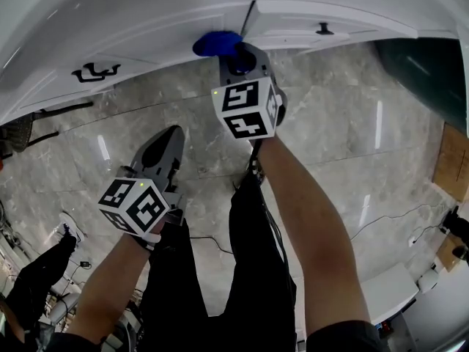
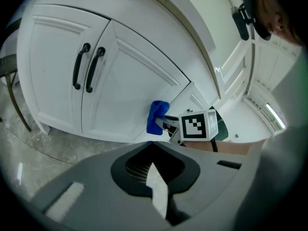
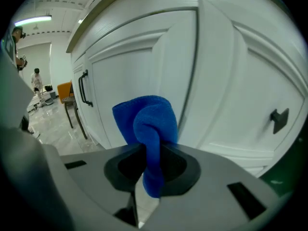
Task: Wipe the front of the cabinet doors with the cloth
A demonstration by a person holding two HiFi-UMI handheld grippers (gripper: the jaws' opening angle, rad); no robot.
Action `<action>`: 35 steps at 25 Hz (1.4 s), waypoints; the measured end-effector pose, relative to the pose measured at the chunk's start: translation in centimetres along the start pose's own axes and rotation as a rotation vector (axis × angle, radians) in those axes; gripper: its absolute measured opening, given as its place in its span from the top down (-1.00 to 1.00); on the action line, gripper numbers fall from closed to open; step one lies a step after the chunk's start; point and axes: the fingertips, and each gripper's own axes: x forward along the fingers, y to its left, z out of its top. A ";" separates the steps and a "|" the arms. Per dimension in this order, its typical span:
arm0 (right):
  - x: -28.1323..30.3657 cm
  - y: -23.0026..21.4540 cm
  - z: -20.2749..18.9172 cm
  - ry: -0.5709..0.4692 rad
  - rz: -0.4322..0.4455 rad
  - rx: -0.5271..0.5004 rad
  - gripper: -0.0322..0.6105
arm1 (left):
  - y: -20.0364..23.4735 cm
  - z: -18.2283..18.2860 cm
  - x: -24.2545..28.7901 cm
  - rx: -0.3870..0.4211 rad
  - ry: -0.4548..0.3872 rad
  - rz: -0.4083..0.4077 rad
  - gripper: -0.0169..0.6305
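Where the head view looks down, the right gripper [image 1: 236, 53] hides part of the blue cloth [image 1: 215, 43], which sits by the seam between two white cabinet doors [image 1: 146, 28]; whether it touches them is unclear. The left gripper [image 1: 165, 142] hangs apart from the doors, over the marble floor [image 1: 330, 123]. In the left gripper view, its jaws are pressed together, empty. In the right gripper view, the jaws clamp the bunched cloth close before the doors.

The right gripper [image 1: 240, 56] hides part of the cloth [image 1: 212, 44]. The people [image 3: 36, 78] far off are too small to make out.
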 end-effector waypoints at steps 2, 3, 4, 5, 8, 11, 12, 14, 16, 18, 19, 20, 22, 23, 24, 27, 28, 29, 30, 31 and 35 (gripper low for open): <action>-0.8 -2.1 -0.8 0.012 -0.043 0.027 0.71 | -0.2 -0.3 0.1 -0.017 0.001 0.000 0.95; -1.1 -3.0 -1.3 0.028 -0.065 0.038 0.71 | -0.3 -0.4 0.1 -0.023 0.002 -0.002 0.95; -1.3 -3.6 -1.7 0.042 -0.082 0.046 0.71 | -0.3 -0.5 0.0 -0.027 0.003 -0.005 0.95; -1.4 -3.8 -1.9 0.050 -0.096 0.050 0.71 | -0.3 -0.6 -0.1 -0.030 0.003 -0.008 0.95; -1.1 -2.0 -2.3 0.063 -0.105 0.081 0.71 | 0.4 -0.7 -0.9 -0.041 -0.002 -0.016 0.95; 0.2 2.7 -2.9 0.075 -0.055 0.099 0.71 | 2.1 -0.6 -2.5 -0.032 -0.009 -0.013 0.95; 0.9 4.8 -2.8 0.072 -0.026 0.096 0.71 | 2.8 -0.5 -3.1 -0.020 -0.010 -0.011 0.95; 2.4 9.3 -2.0 0.056 0.030 0.079 0.71 | 4.5 -0.2 -4.6 0.006 -0.012 -0.005 0.95; 3.7 13.7 -0.6 0.039 0.082 0.057 0.71 | 6.3 -0.1 -6.2 0.015 -0.016 0.007 0.95; 5.1 18.0 0.4 0.038 0.136 0.044 0.71 | 8.2 0.0 -7.7 0.005 -0.019 0.024 0.95; 5.9 20.0 0.7 0.042 0.162 0.041 0.71 | 9.1 0.0 -8.4 -0.004 -0.022 0.033 0.95; 6.8 21.7 1.0 0.048 0.184 0.037 0.71 | 9.9 0.0 -9.1 -0.015 -0.025 0.041 0.95; 8.7 24.0 1.5 0.051 0.212 0.017 0.71 | 11.4 0.1 -10.0 -0.033 -0.036 0.056 0.95; 9.6 24.5 1.9 0.048 0.216 0.007 0.71 | 12.1 0.1 -10.3 -0.039 -0.042 0.063 0.95; 10.4 24.6 2.2 0.045 0.213 0.004 0.71 | 12.7 0.1 -10.4 -0.042 -0.046 0.071 0.95; 11.5 23.1 2.5 0.058 0.197 0.034 0.71 | 13.8 -0.8 -10.5 -0.055 -0.041 0.087 0.95; 11.5 22.3 2.4 0.067 0.193 0.048 0.71 | 13.8 -1.1 -10.4 -0.060 -0.036 0.090 0.95; 11.3 21.6 2.2 0.074 0.190 0.055 0.71 | 13.6 -1.4 -10.2 -0.062 -0.030 0.089 0.95; 11.2 20.8 2.0 0.077 0.184 0.055 0.71 | 13.3 -1.6 -9.9 -0.059 -0.025 0.086 0.95; 10.9 19.9 1.8 0.079 0.175 0.052 0.71 | 12.8 -1.8 -9.6 -0.053 -0.020 0.079 0.95; 9.9 15.0 0.2 0.093 0.127 0.068 0.71 | 10.2 -1.8 -7.6 -0.039 -0.007 0.047 0.95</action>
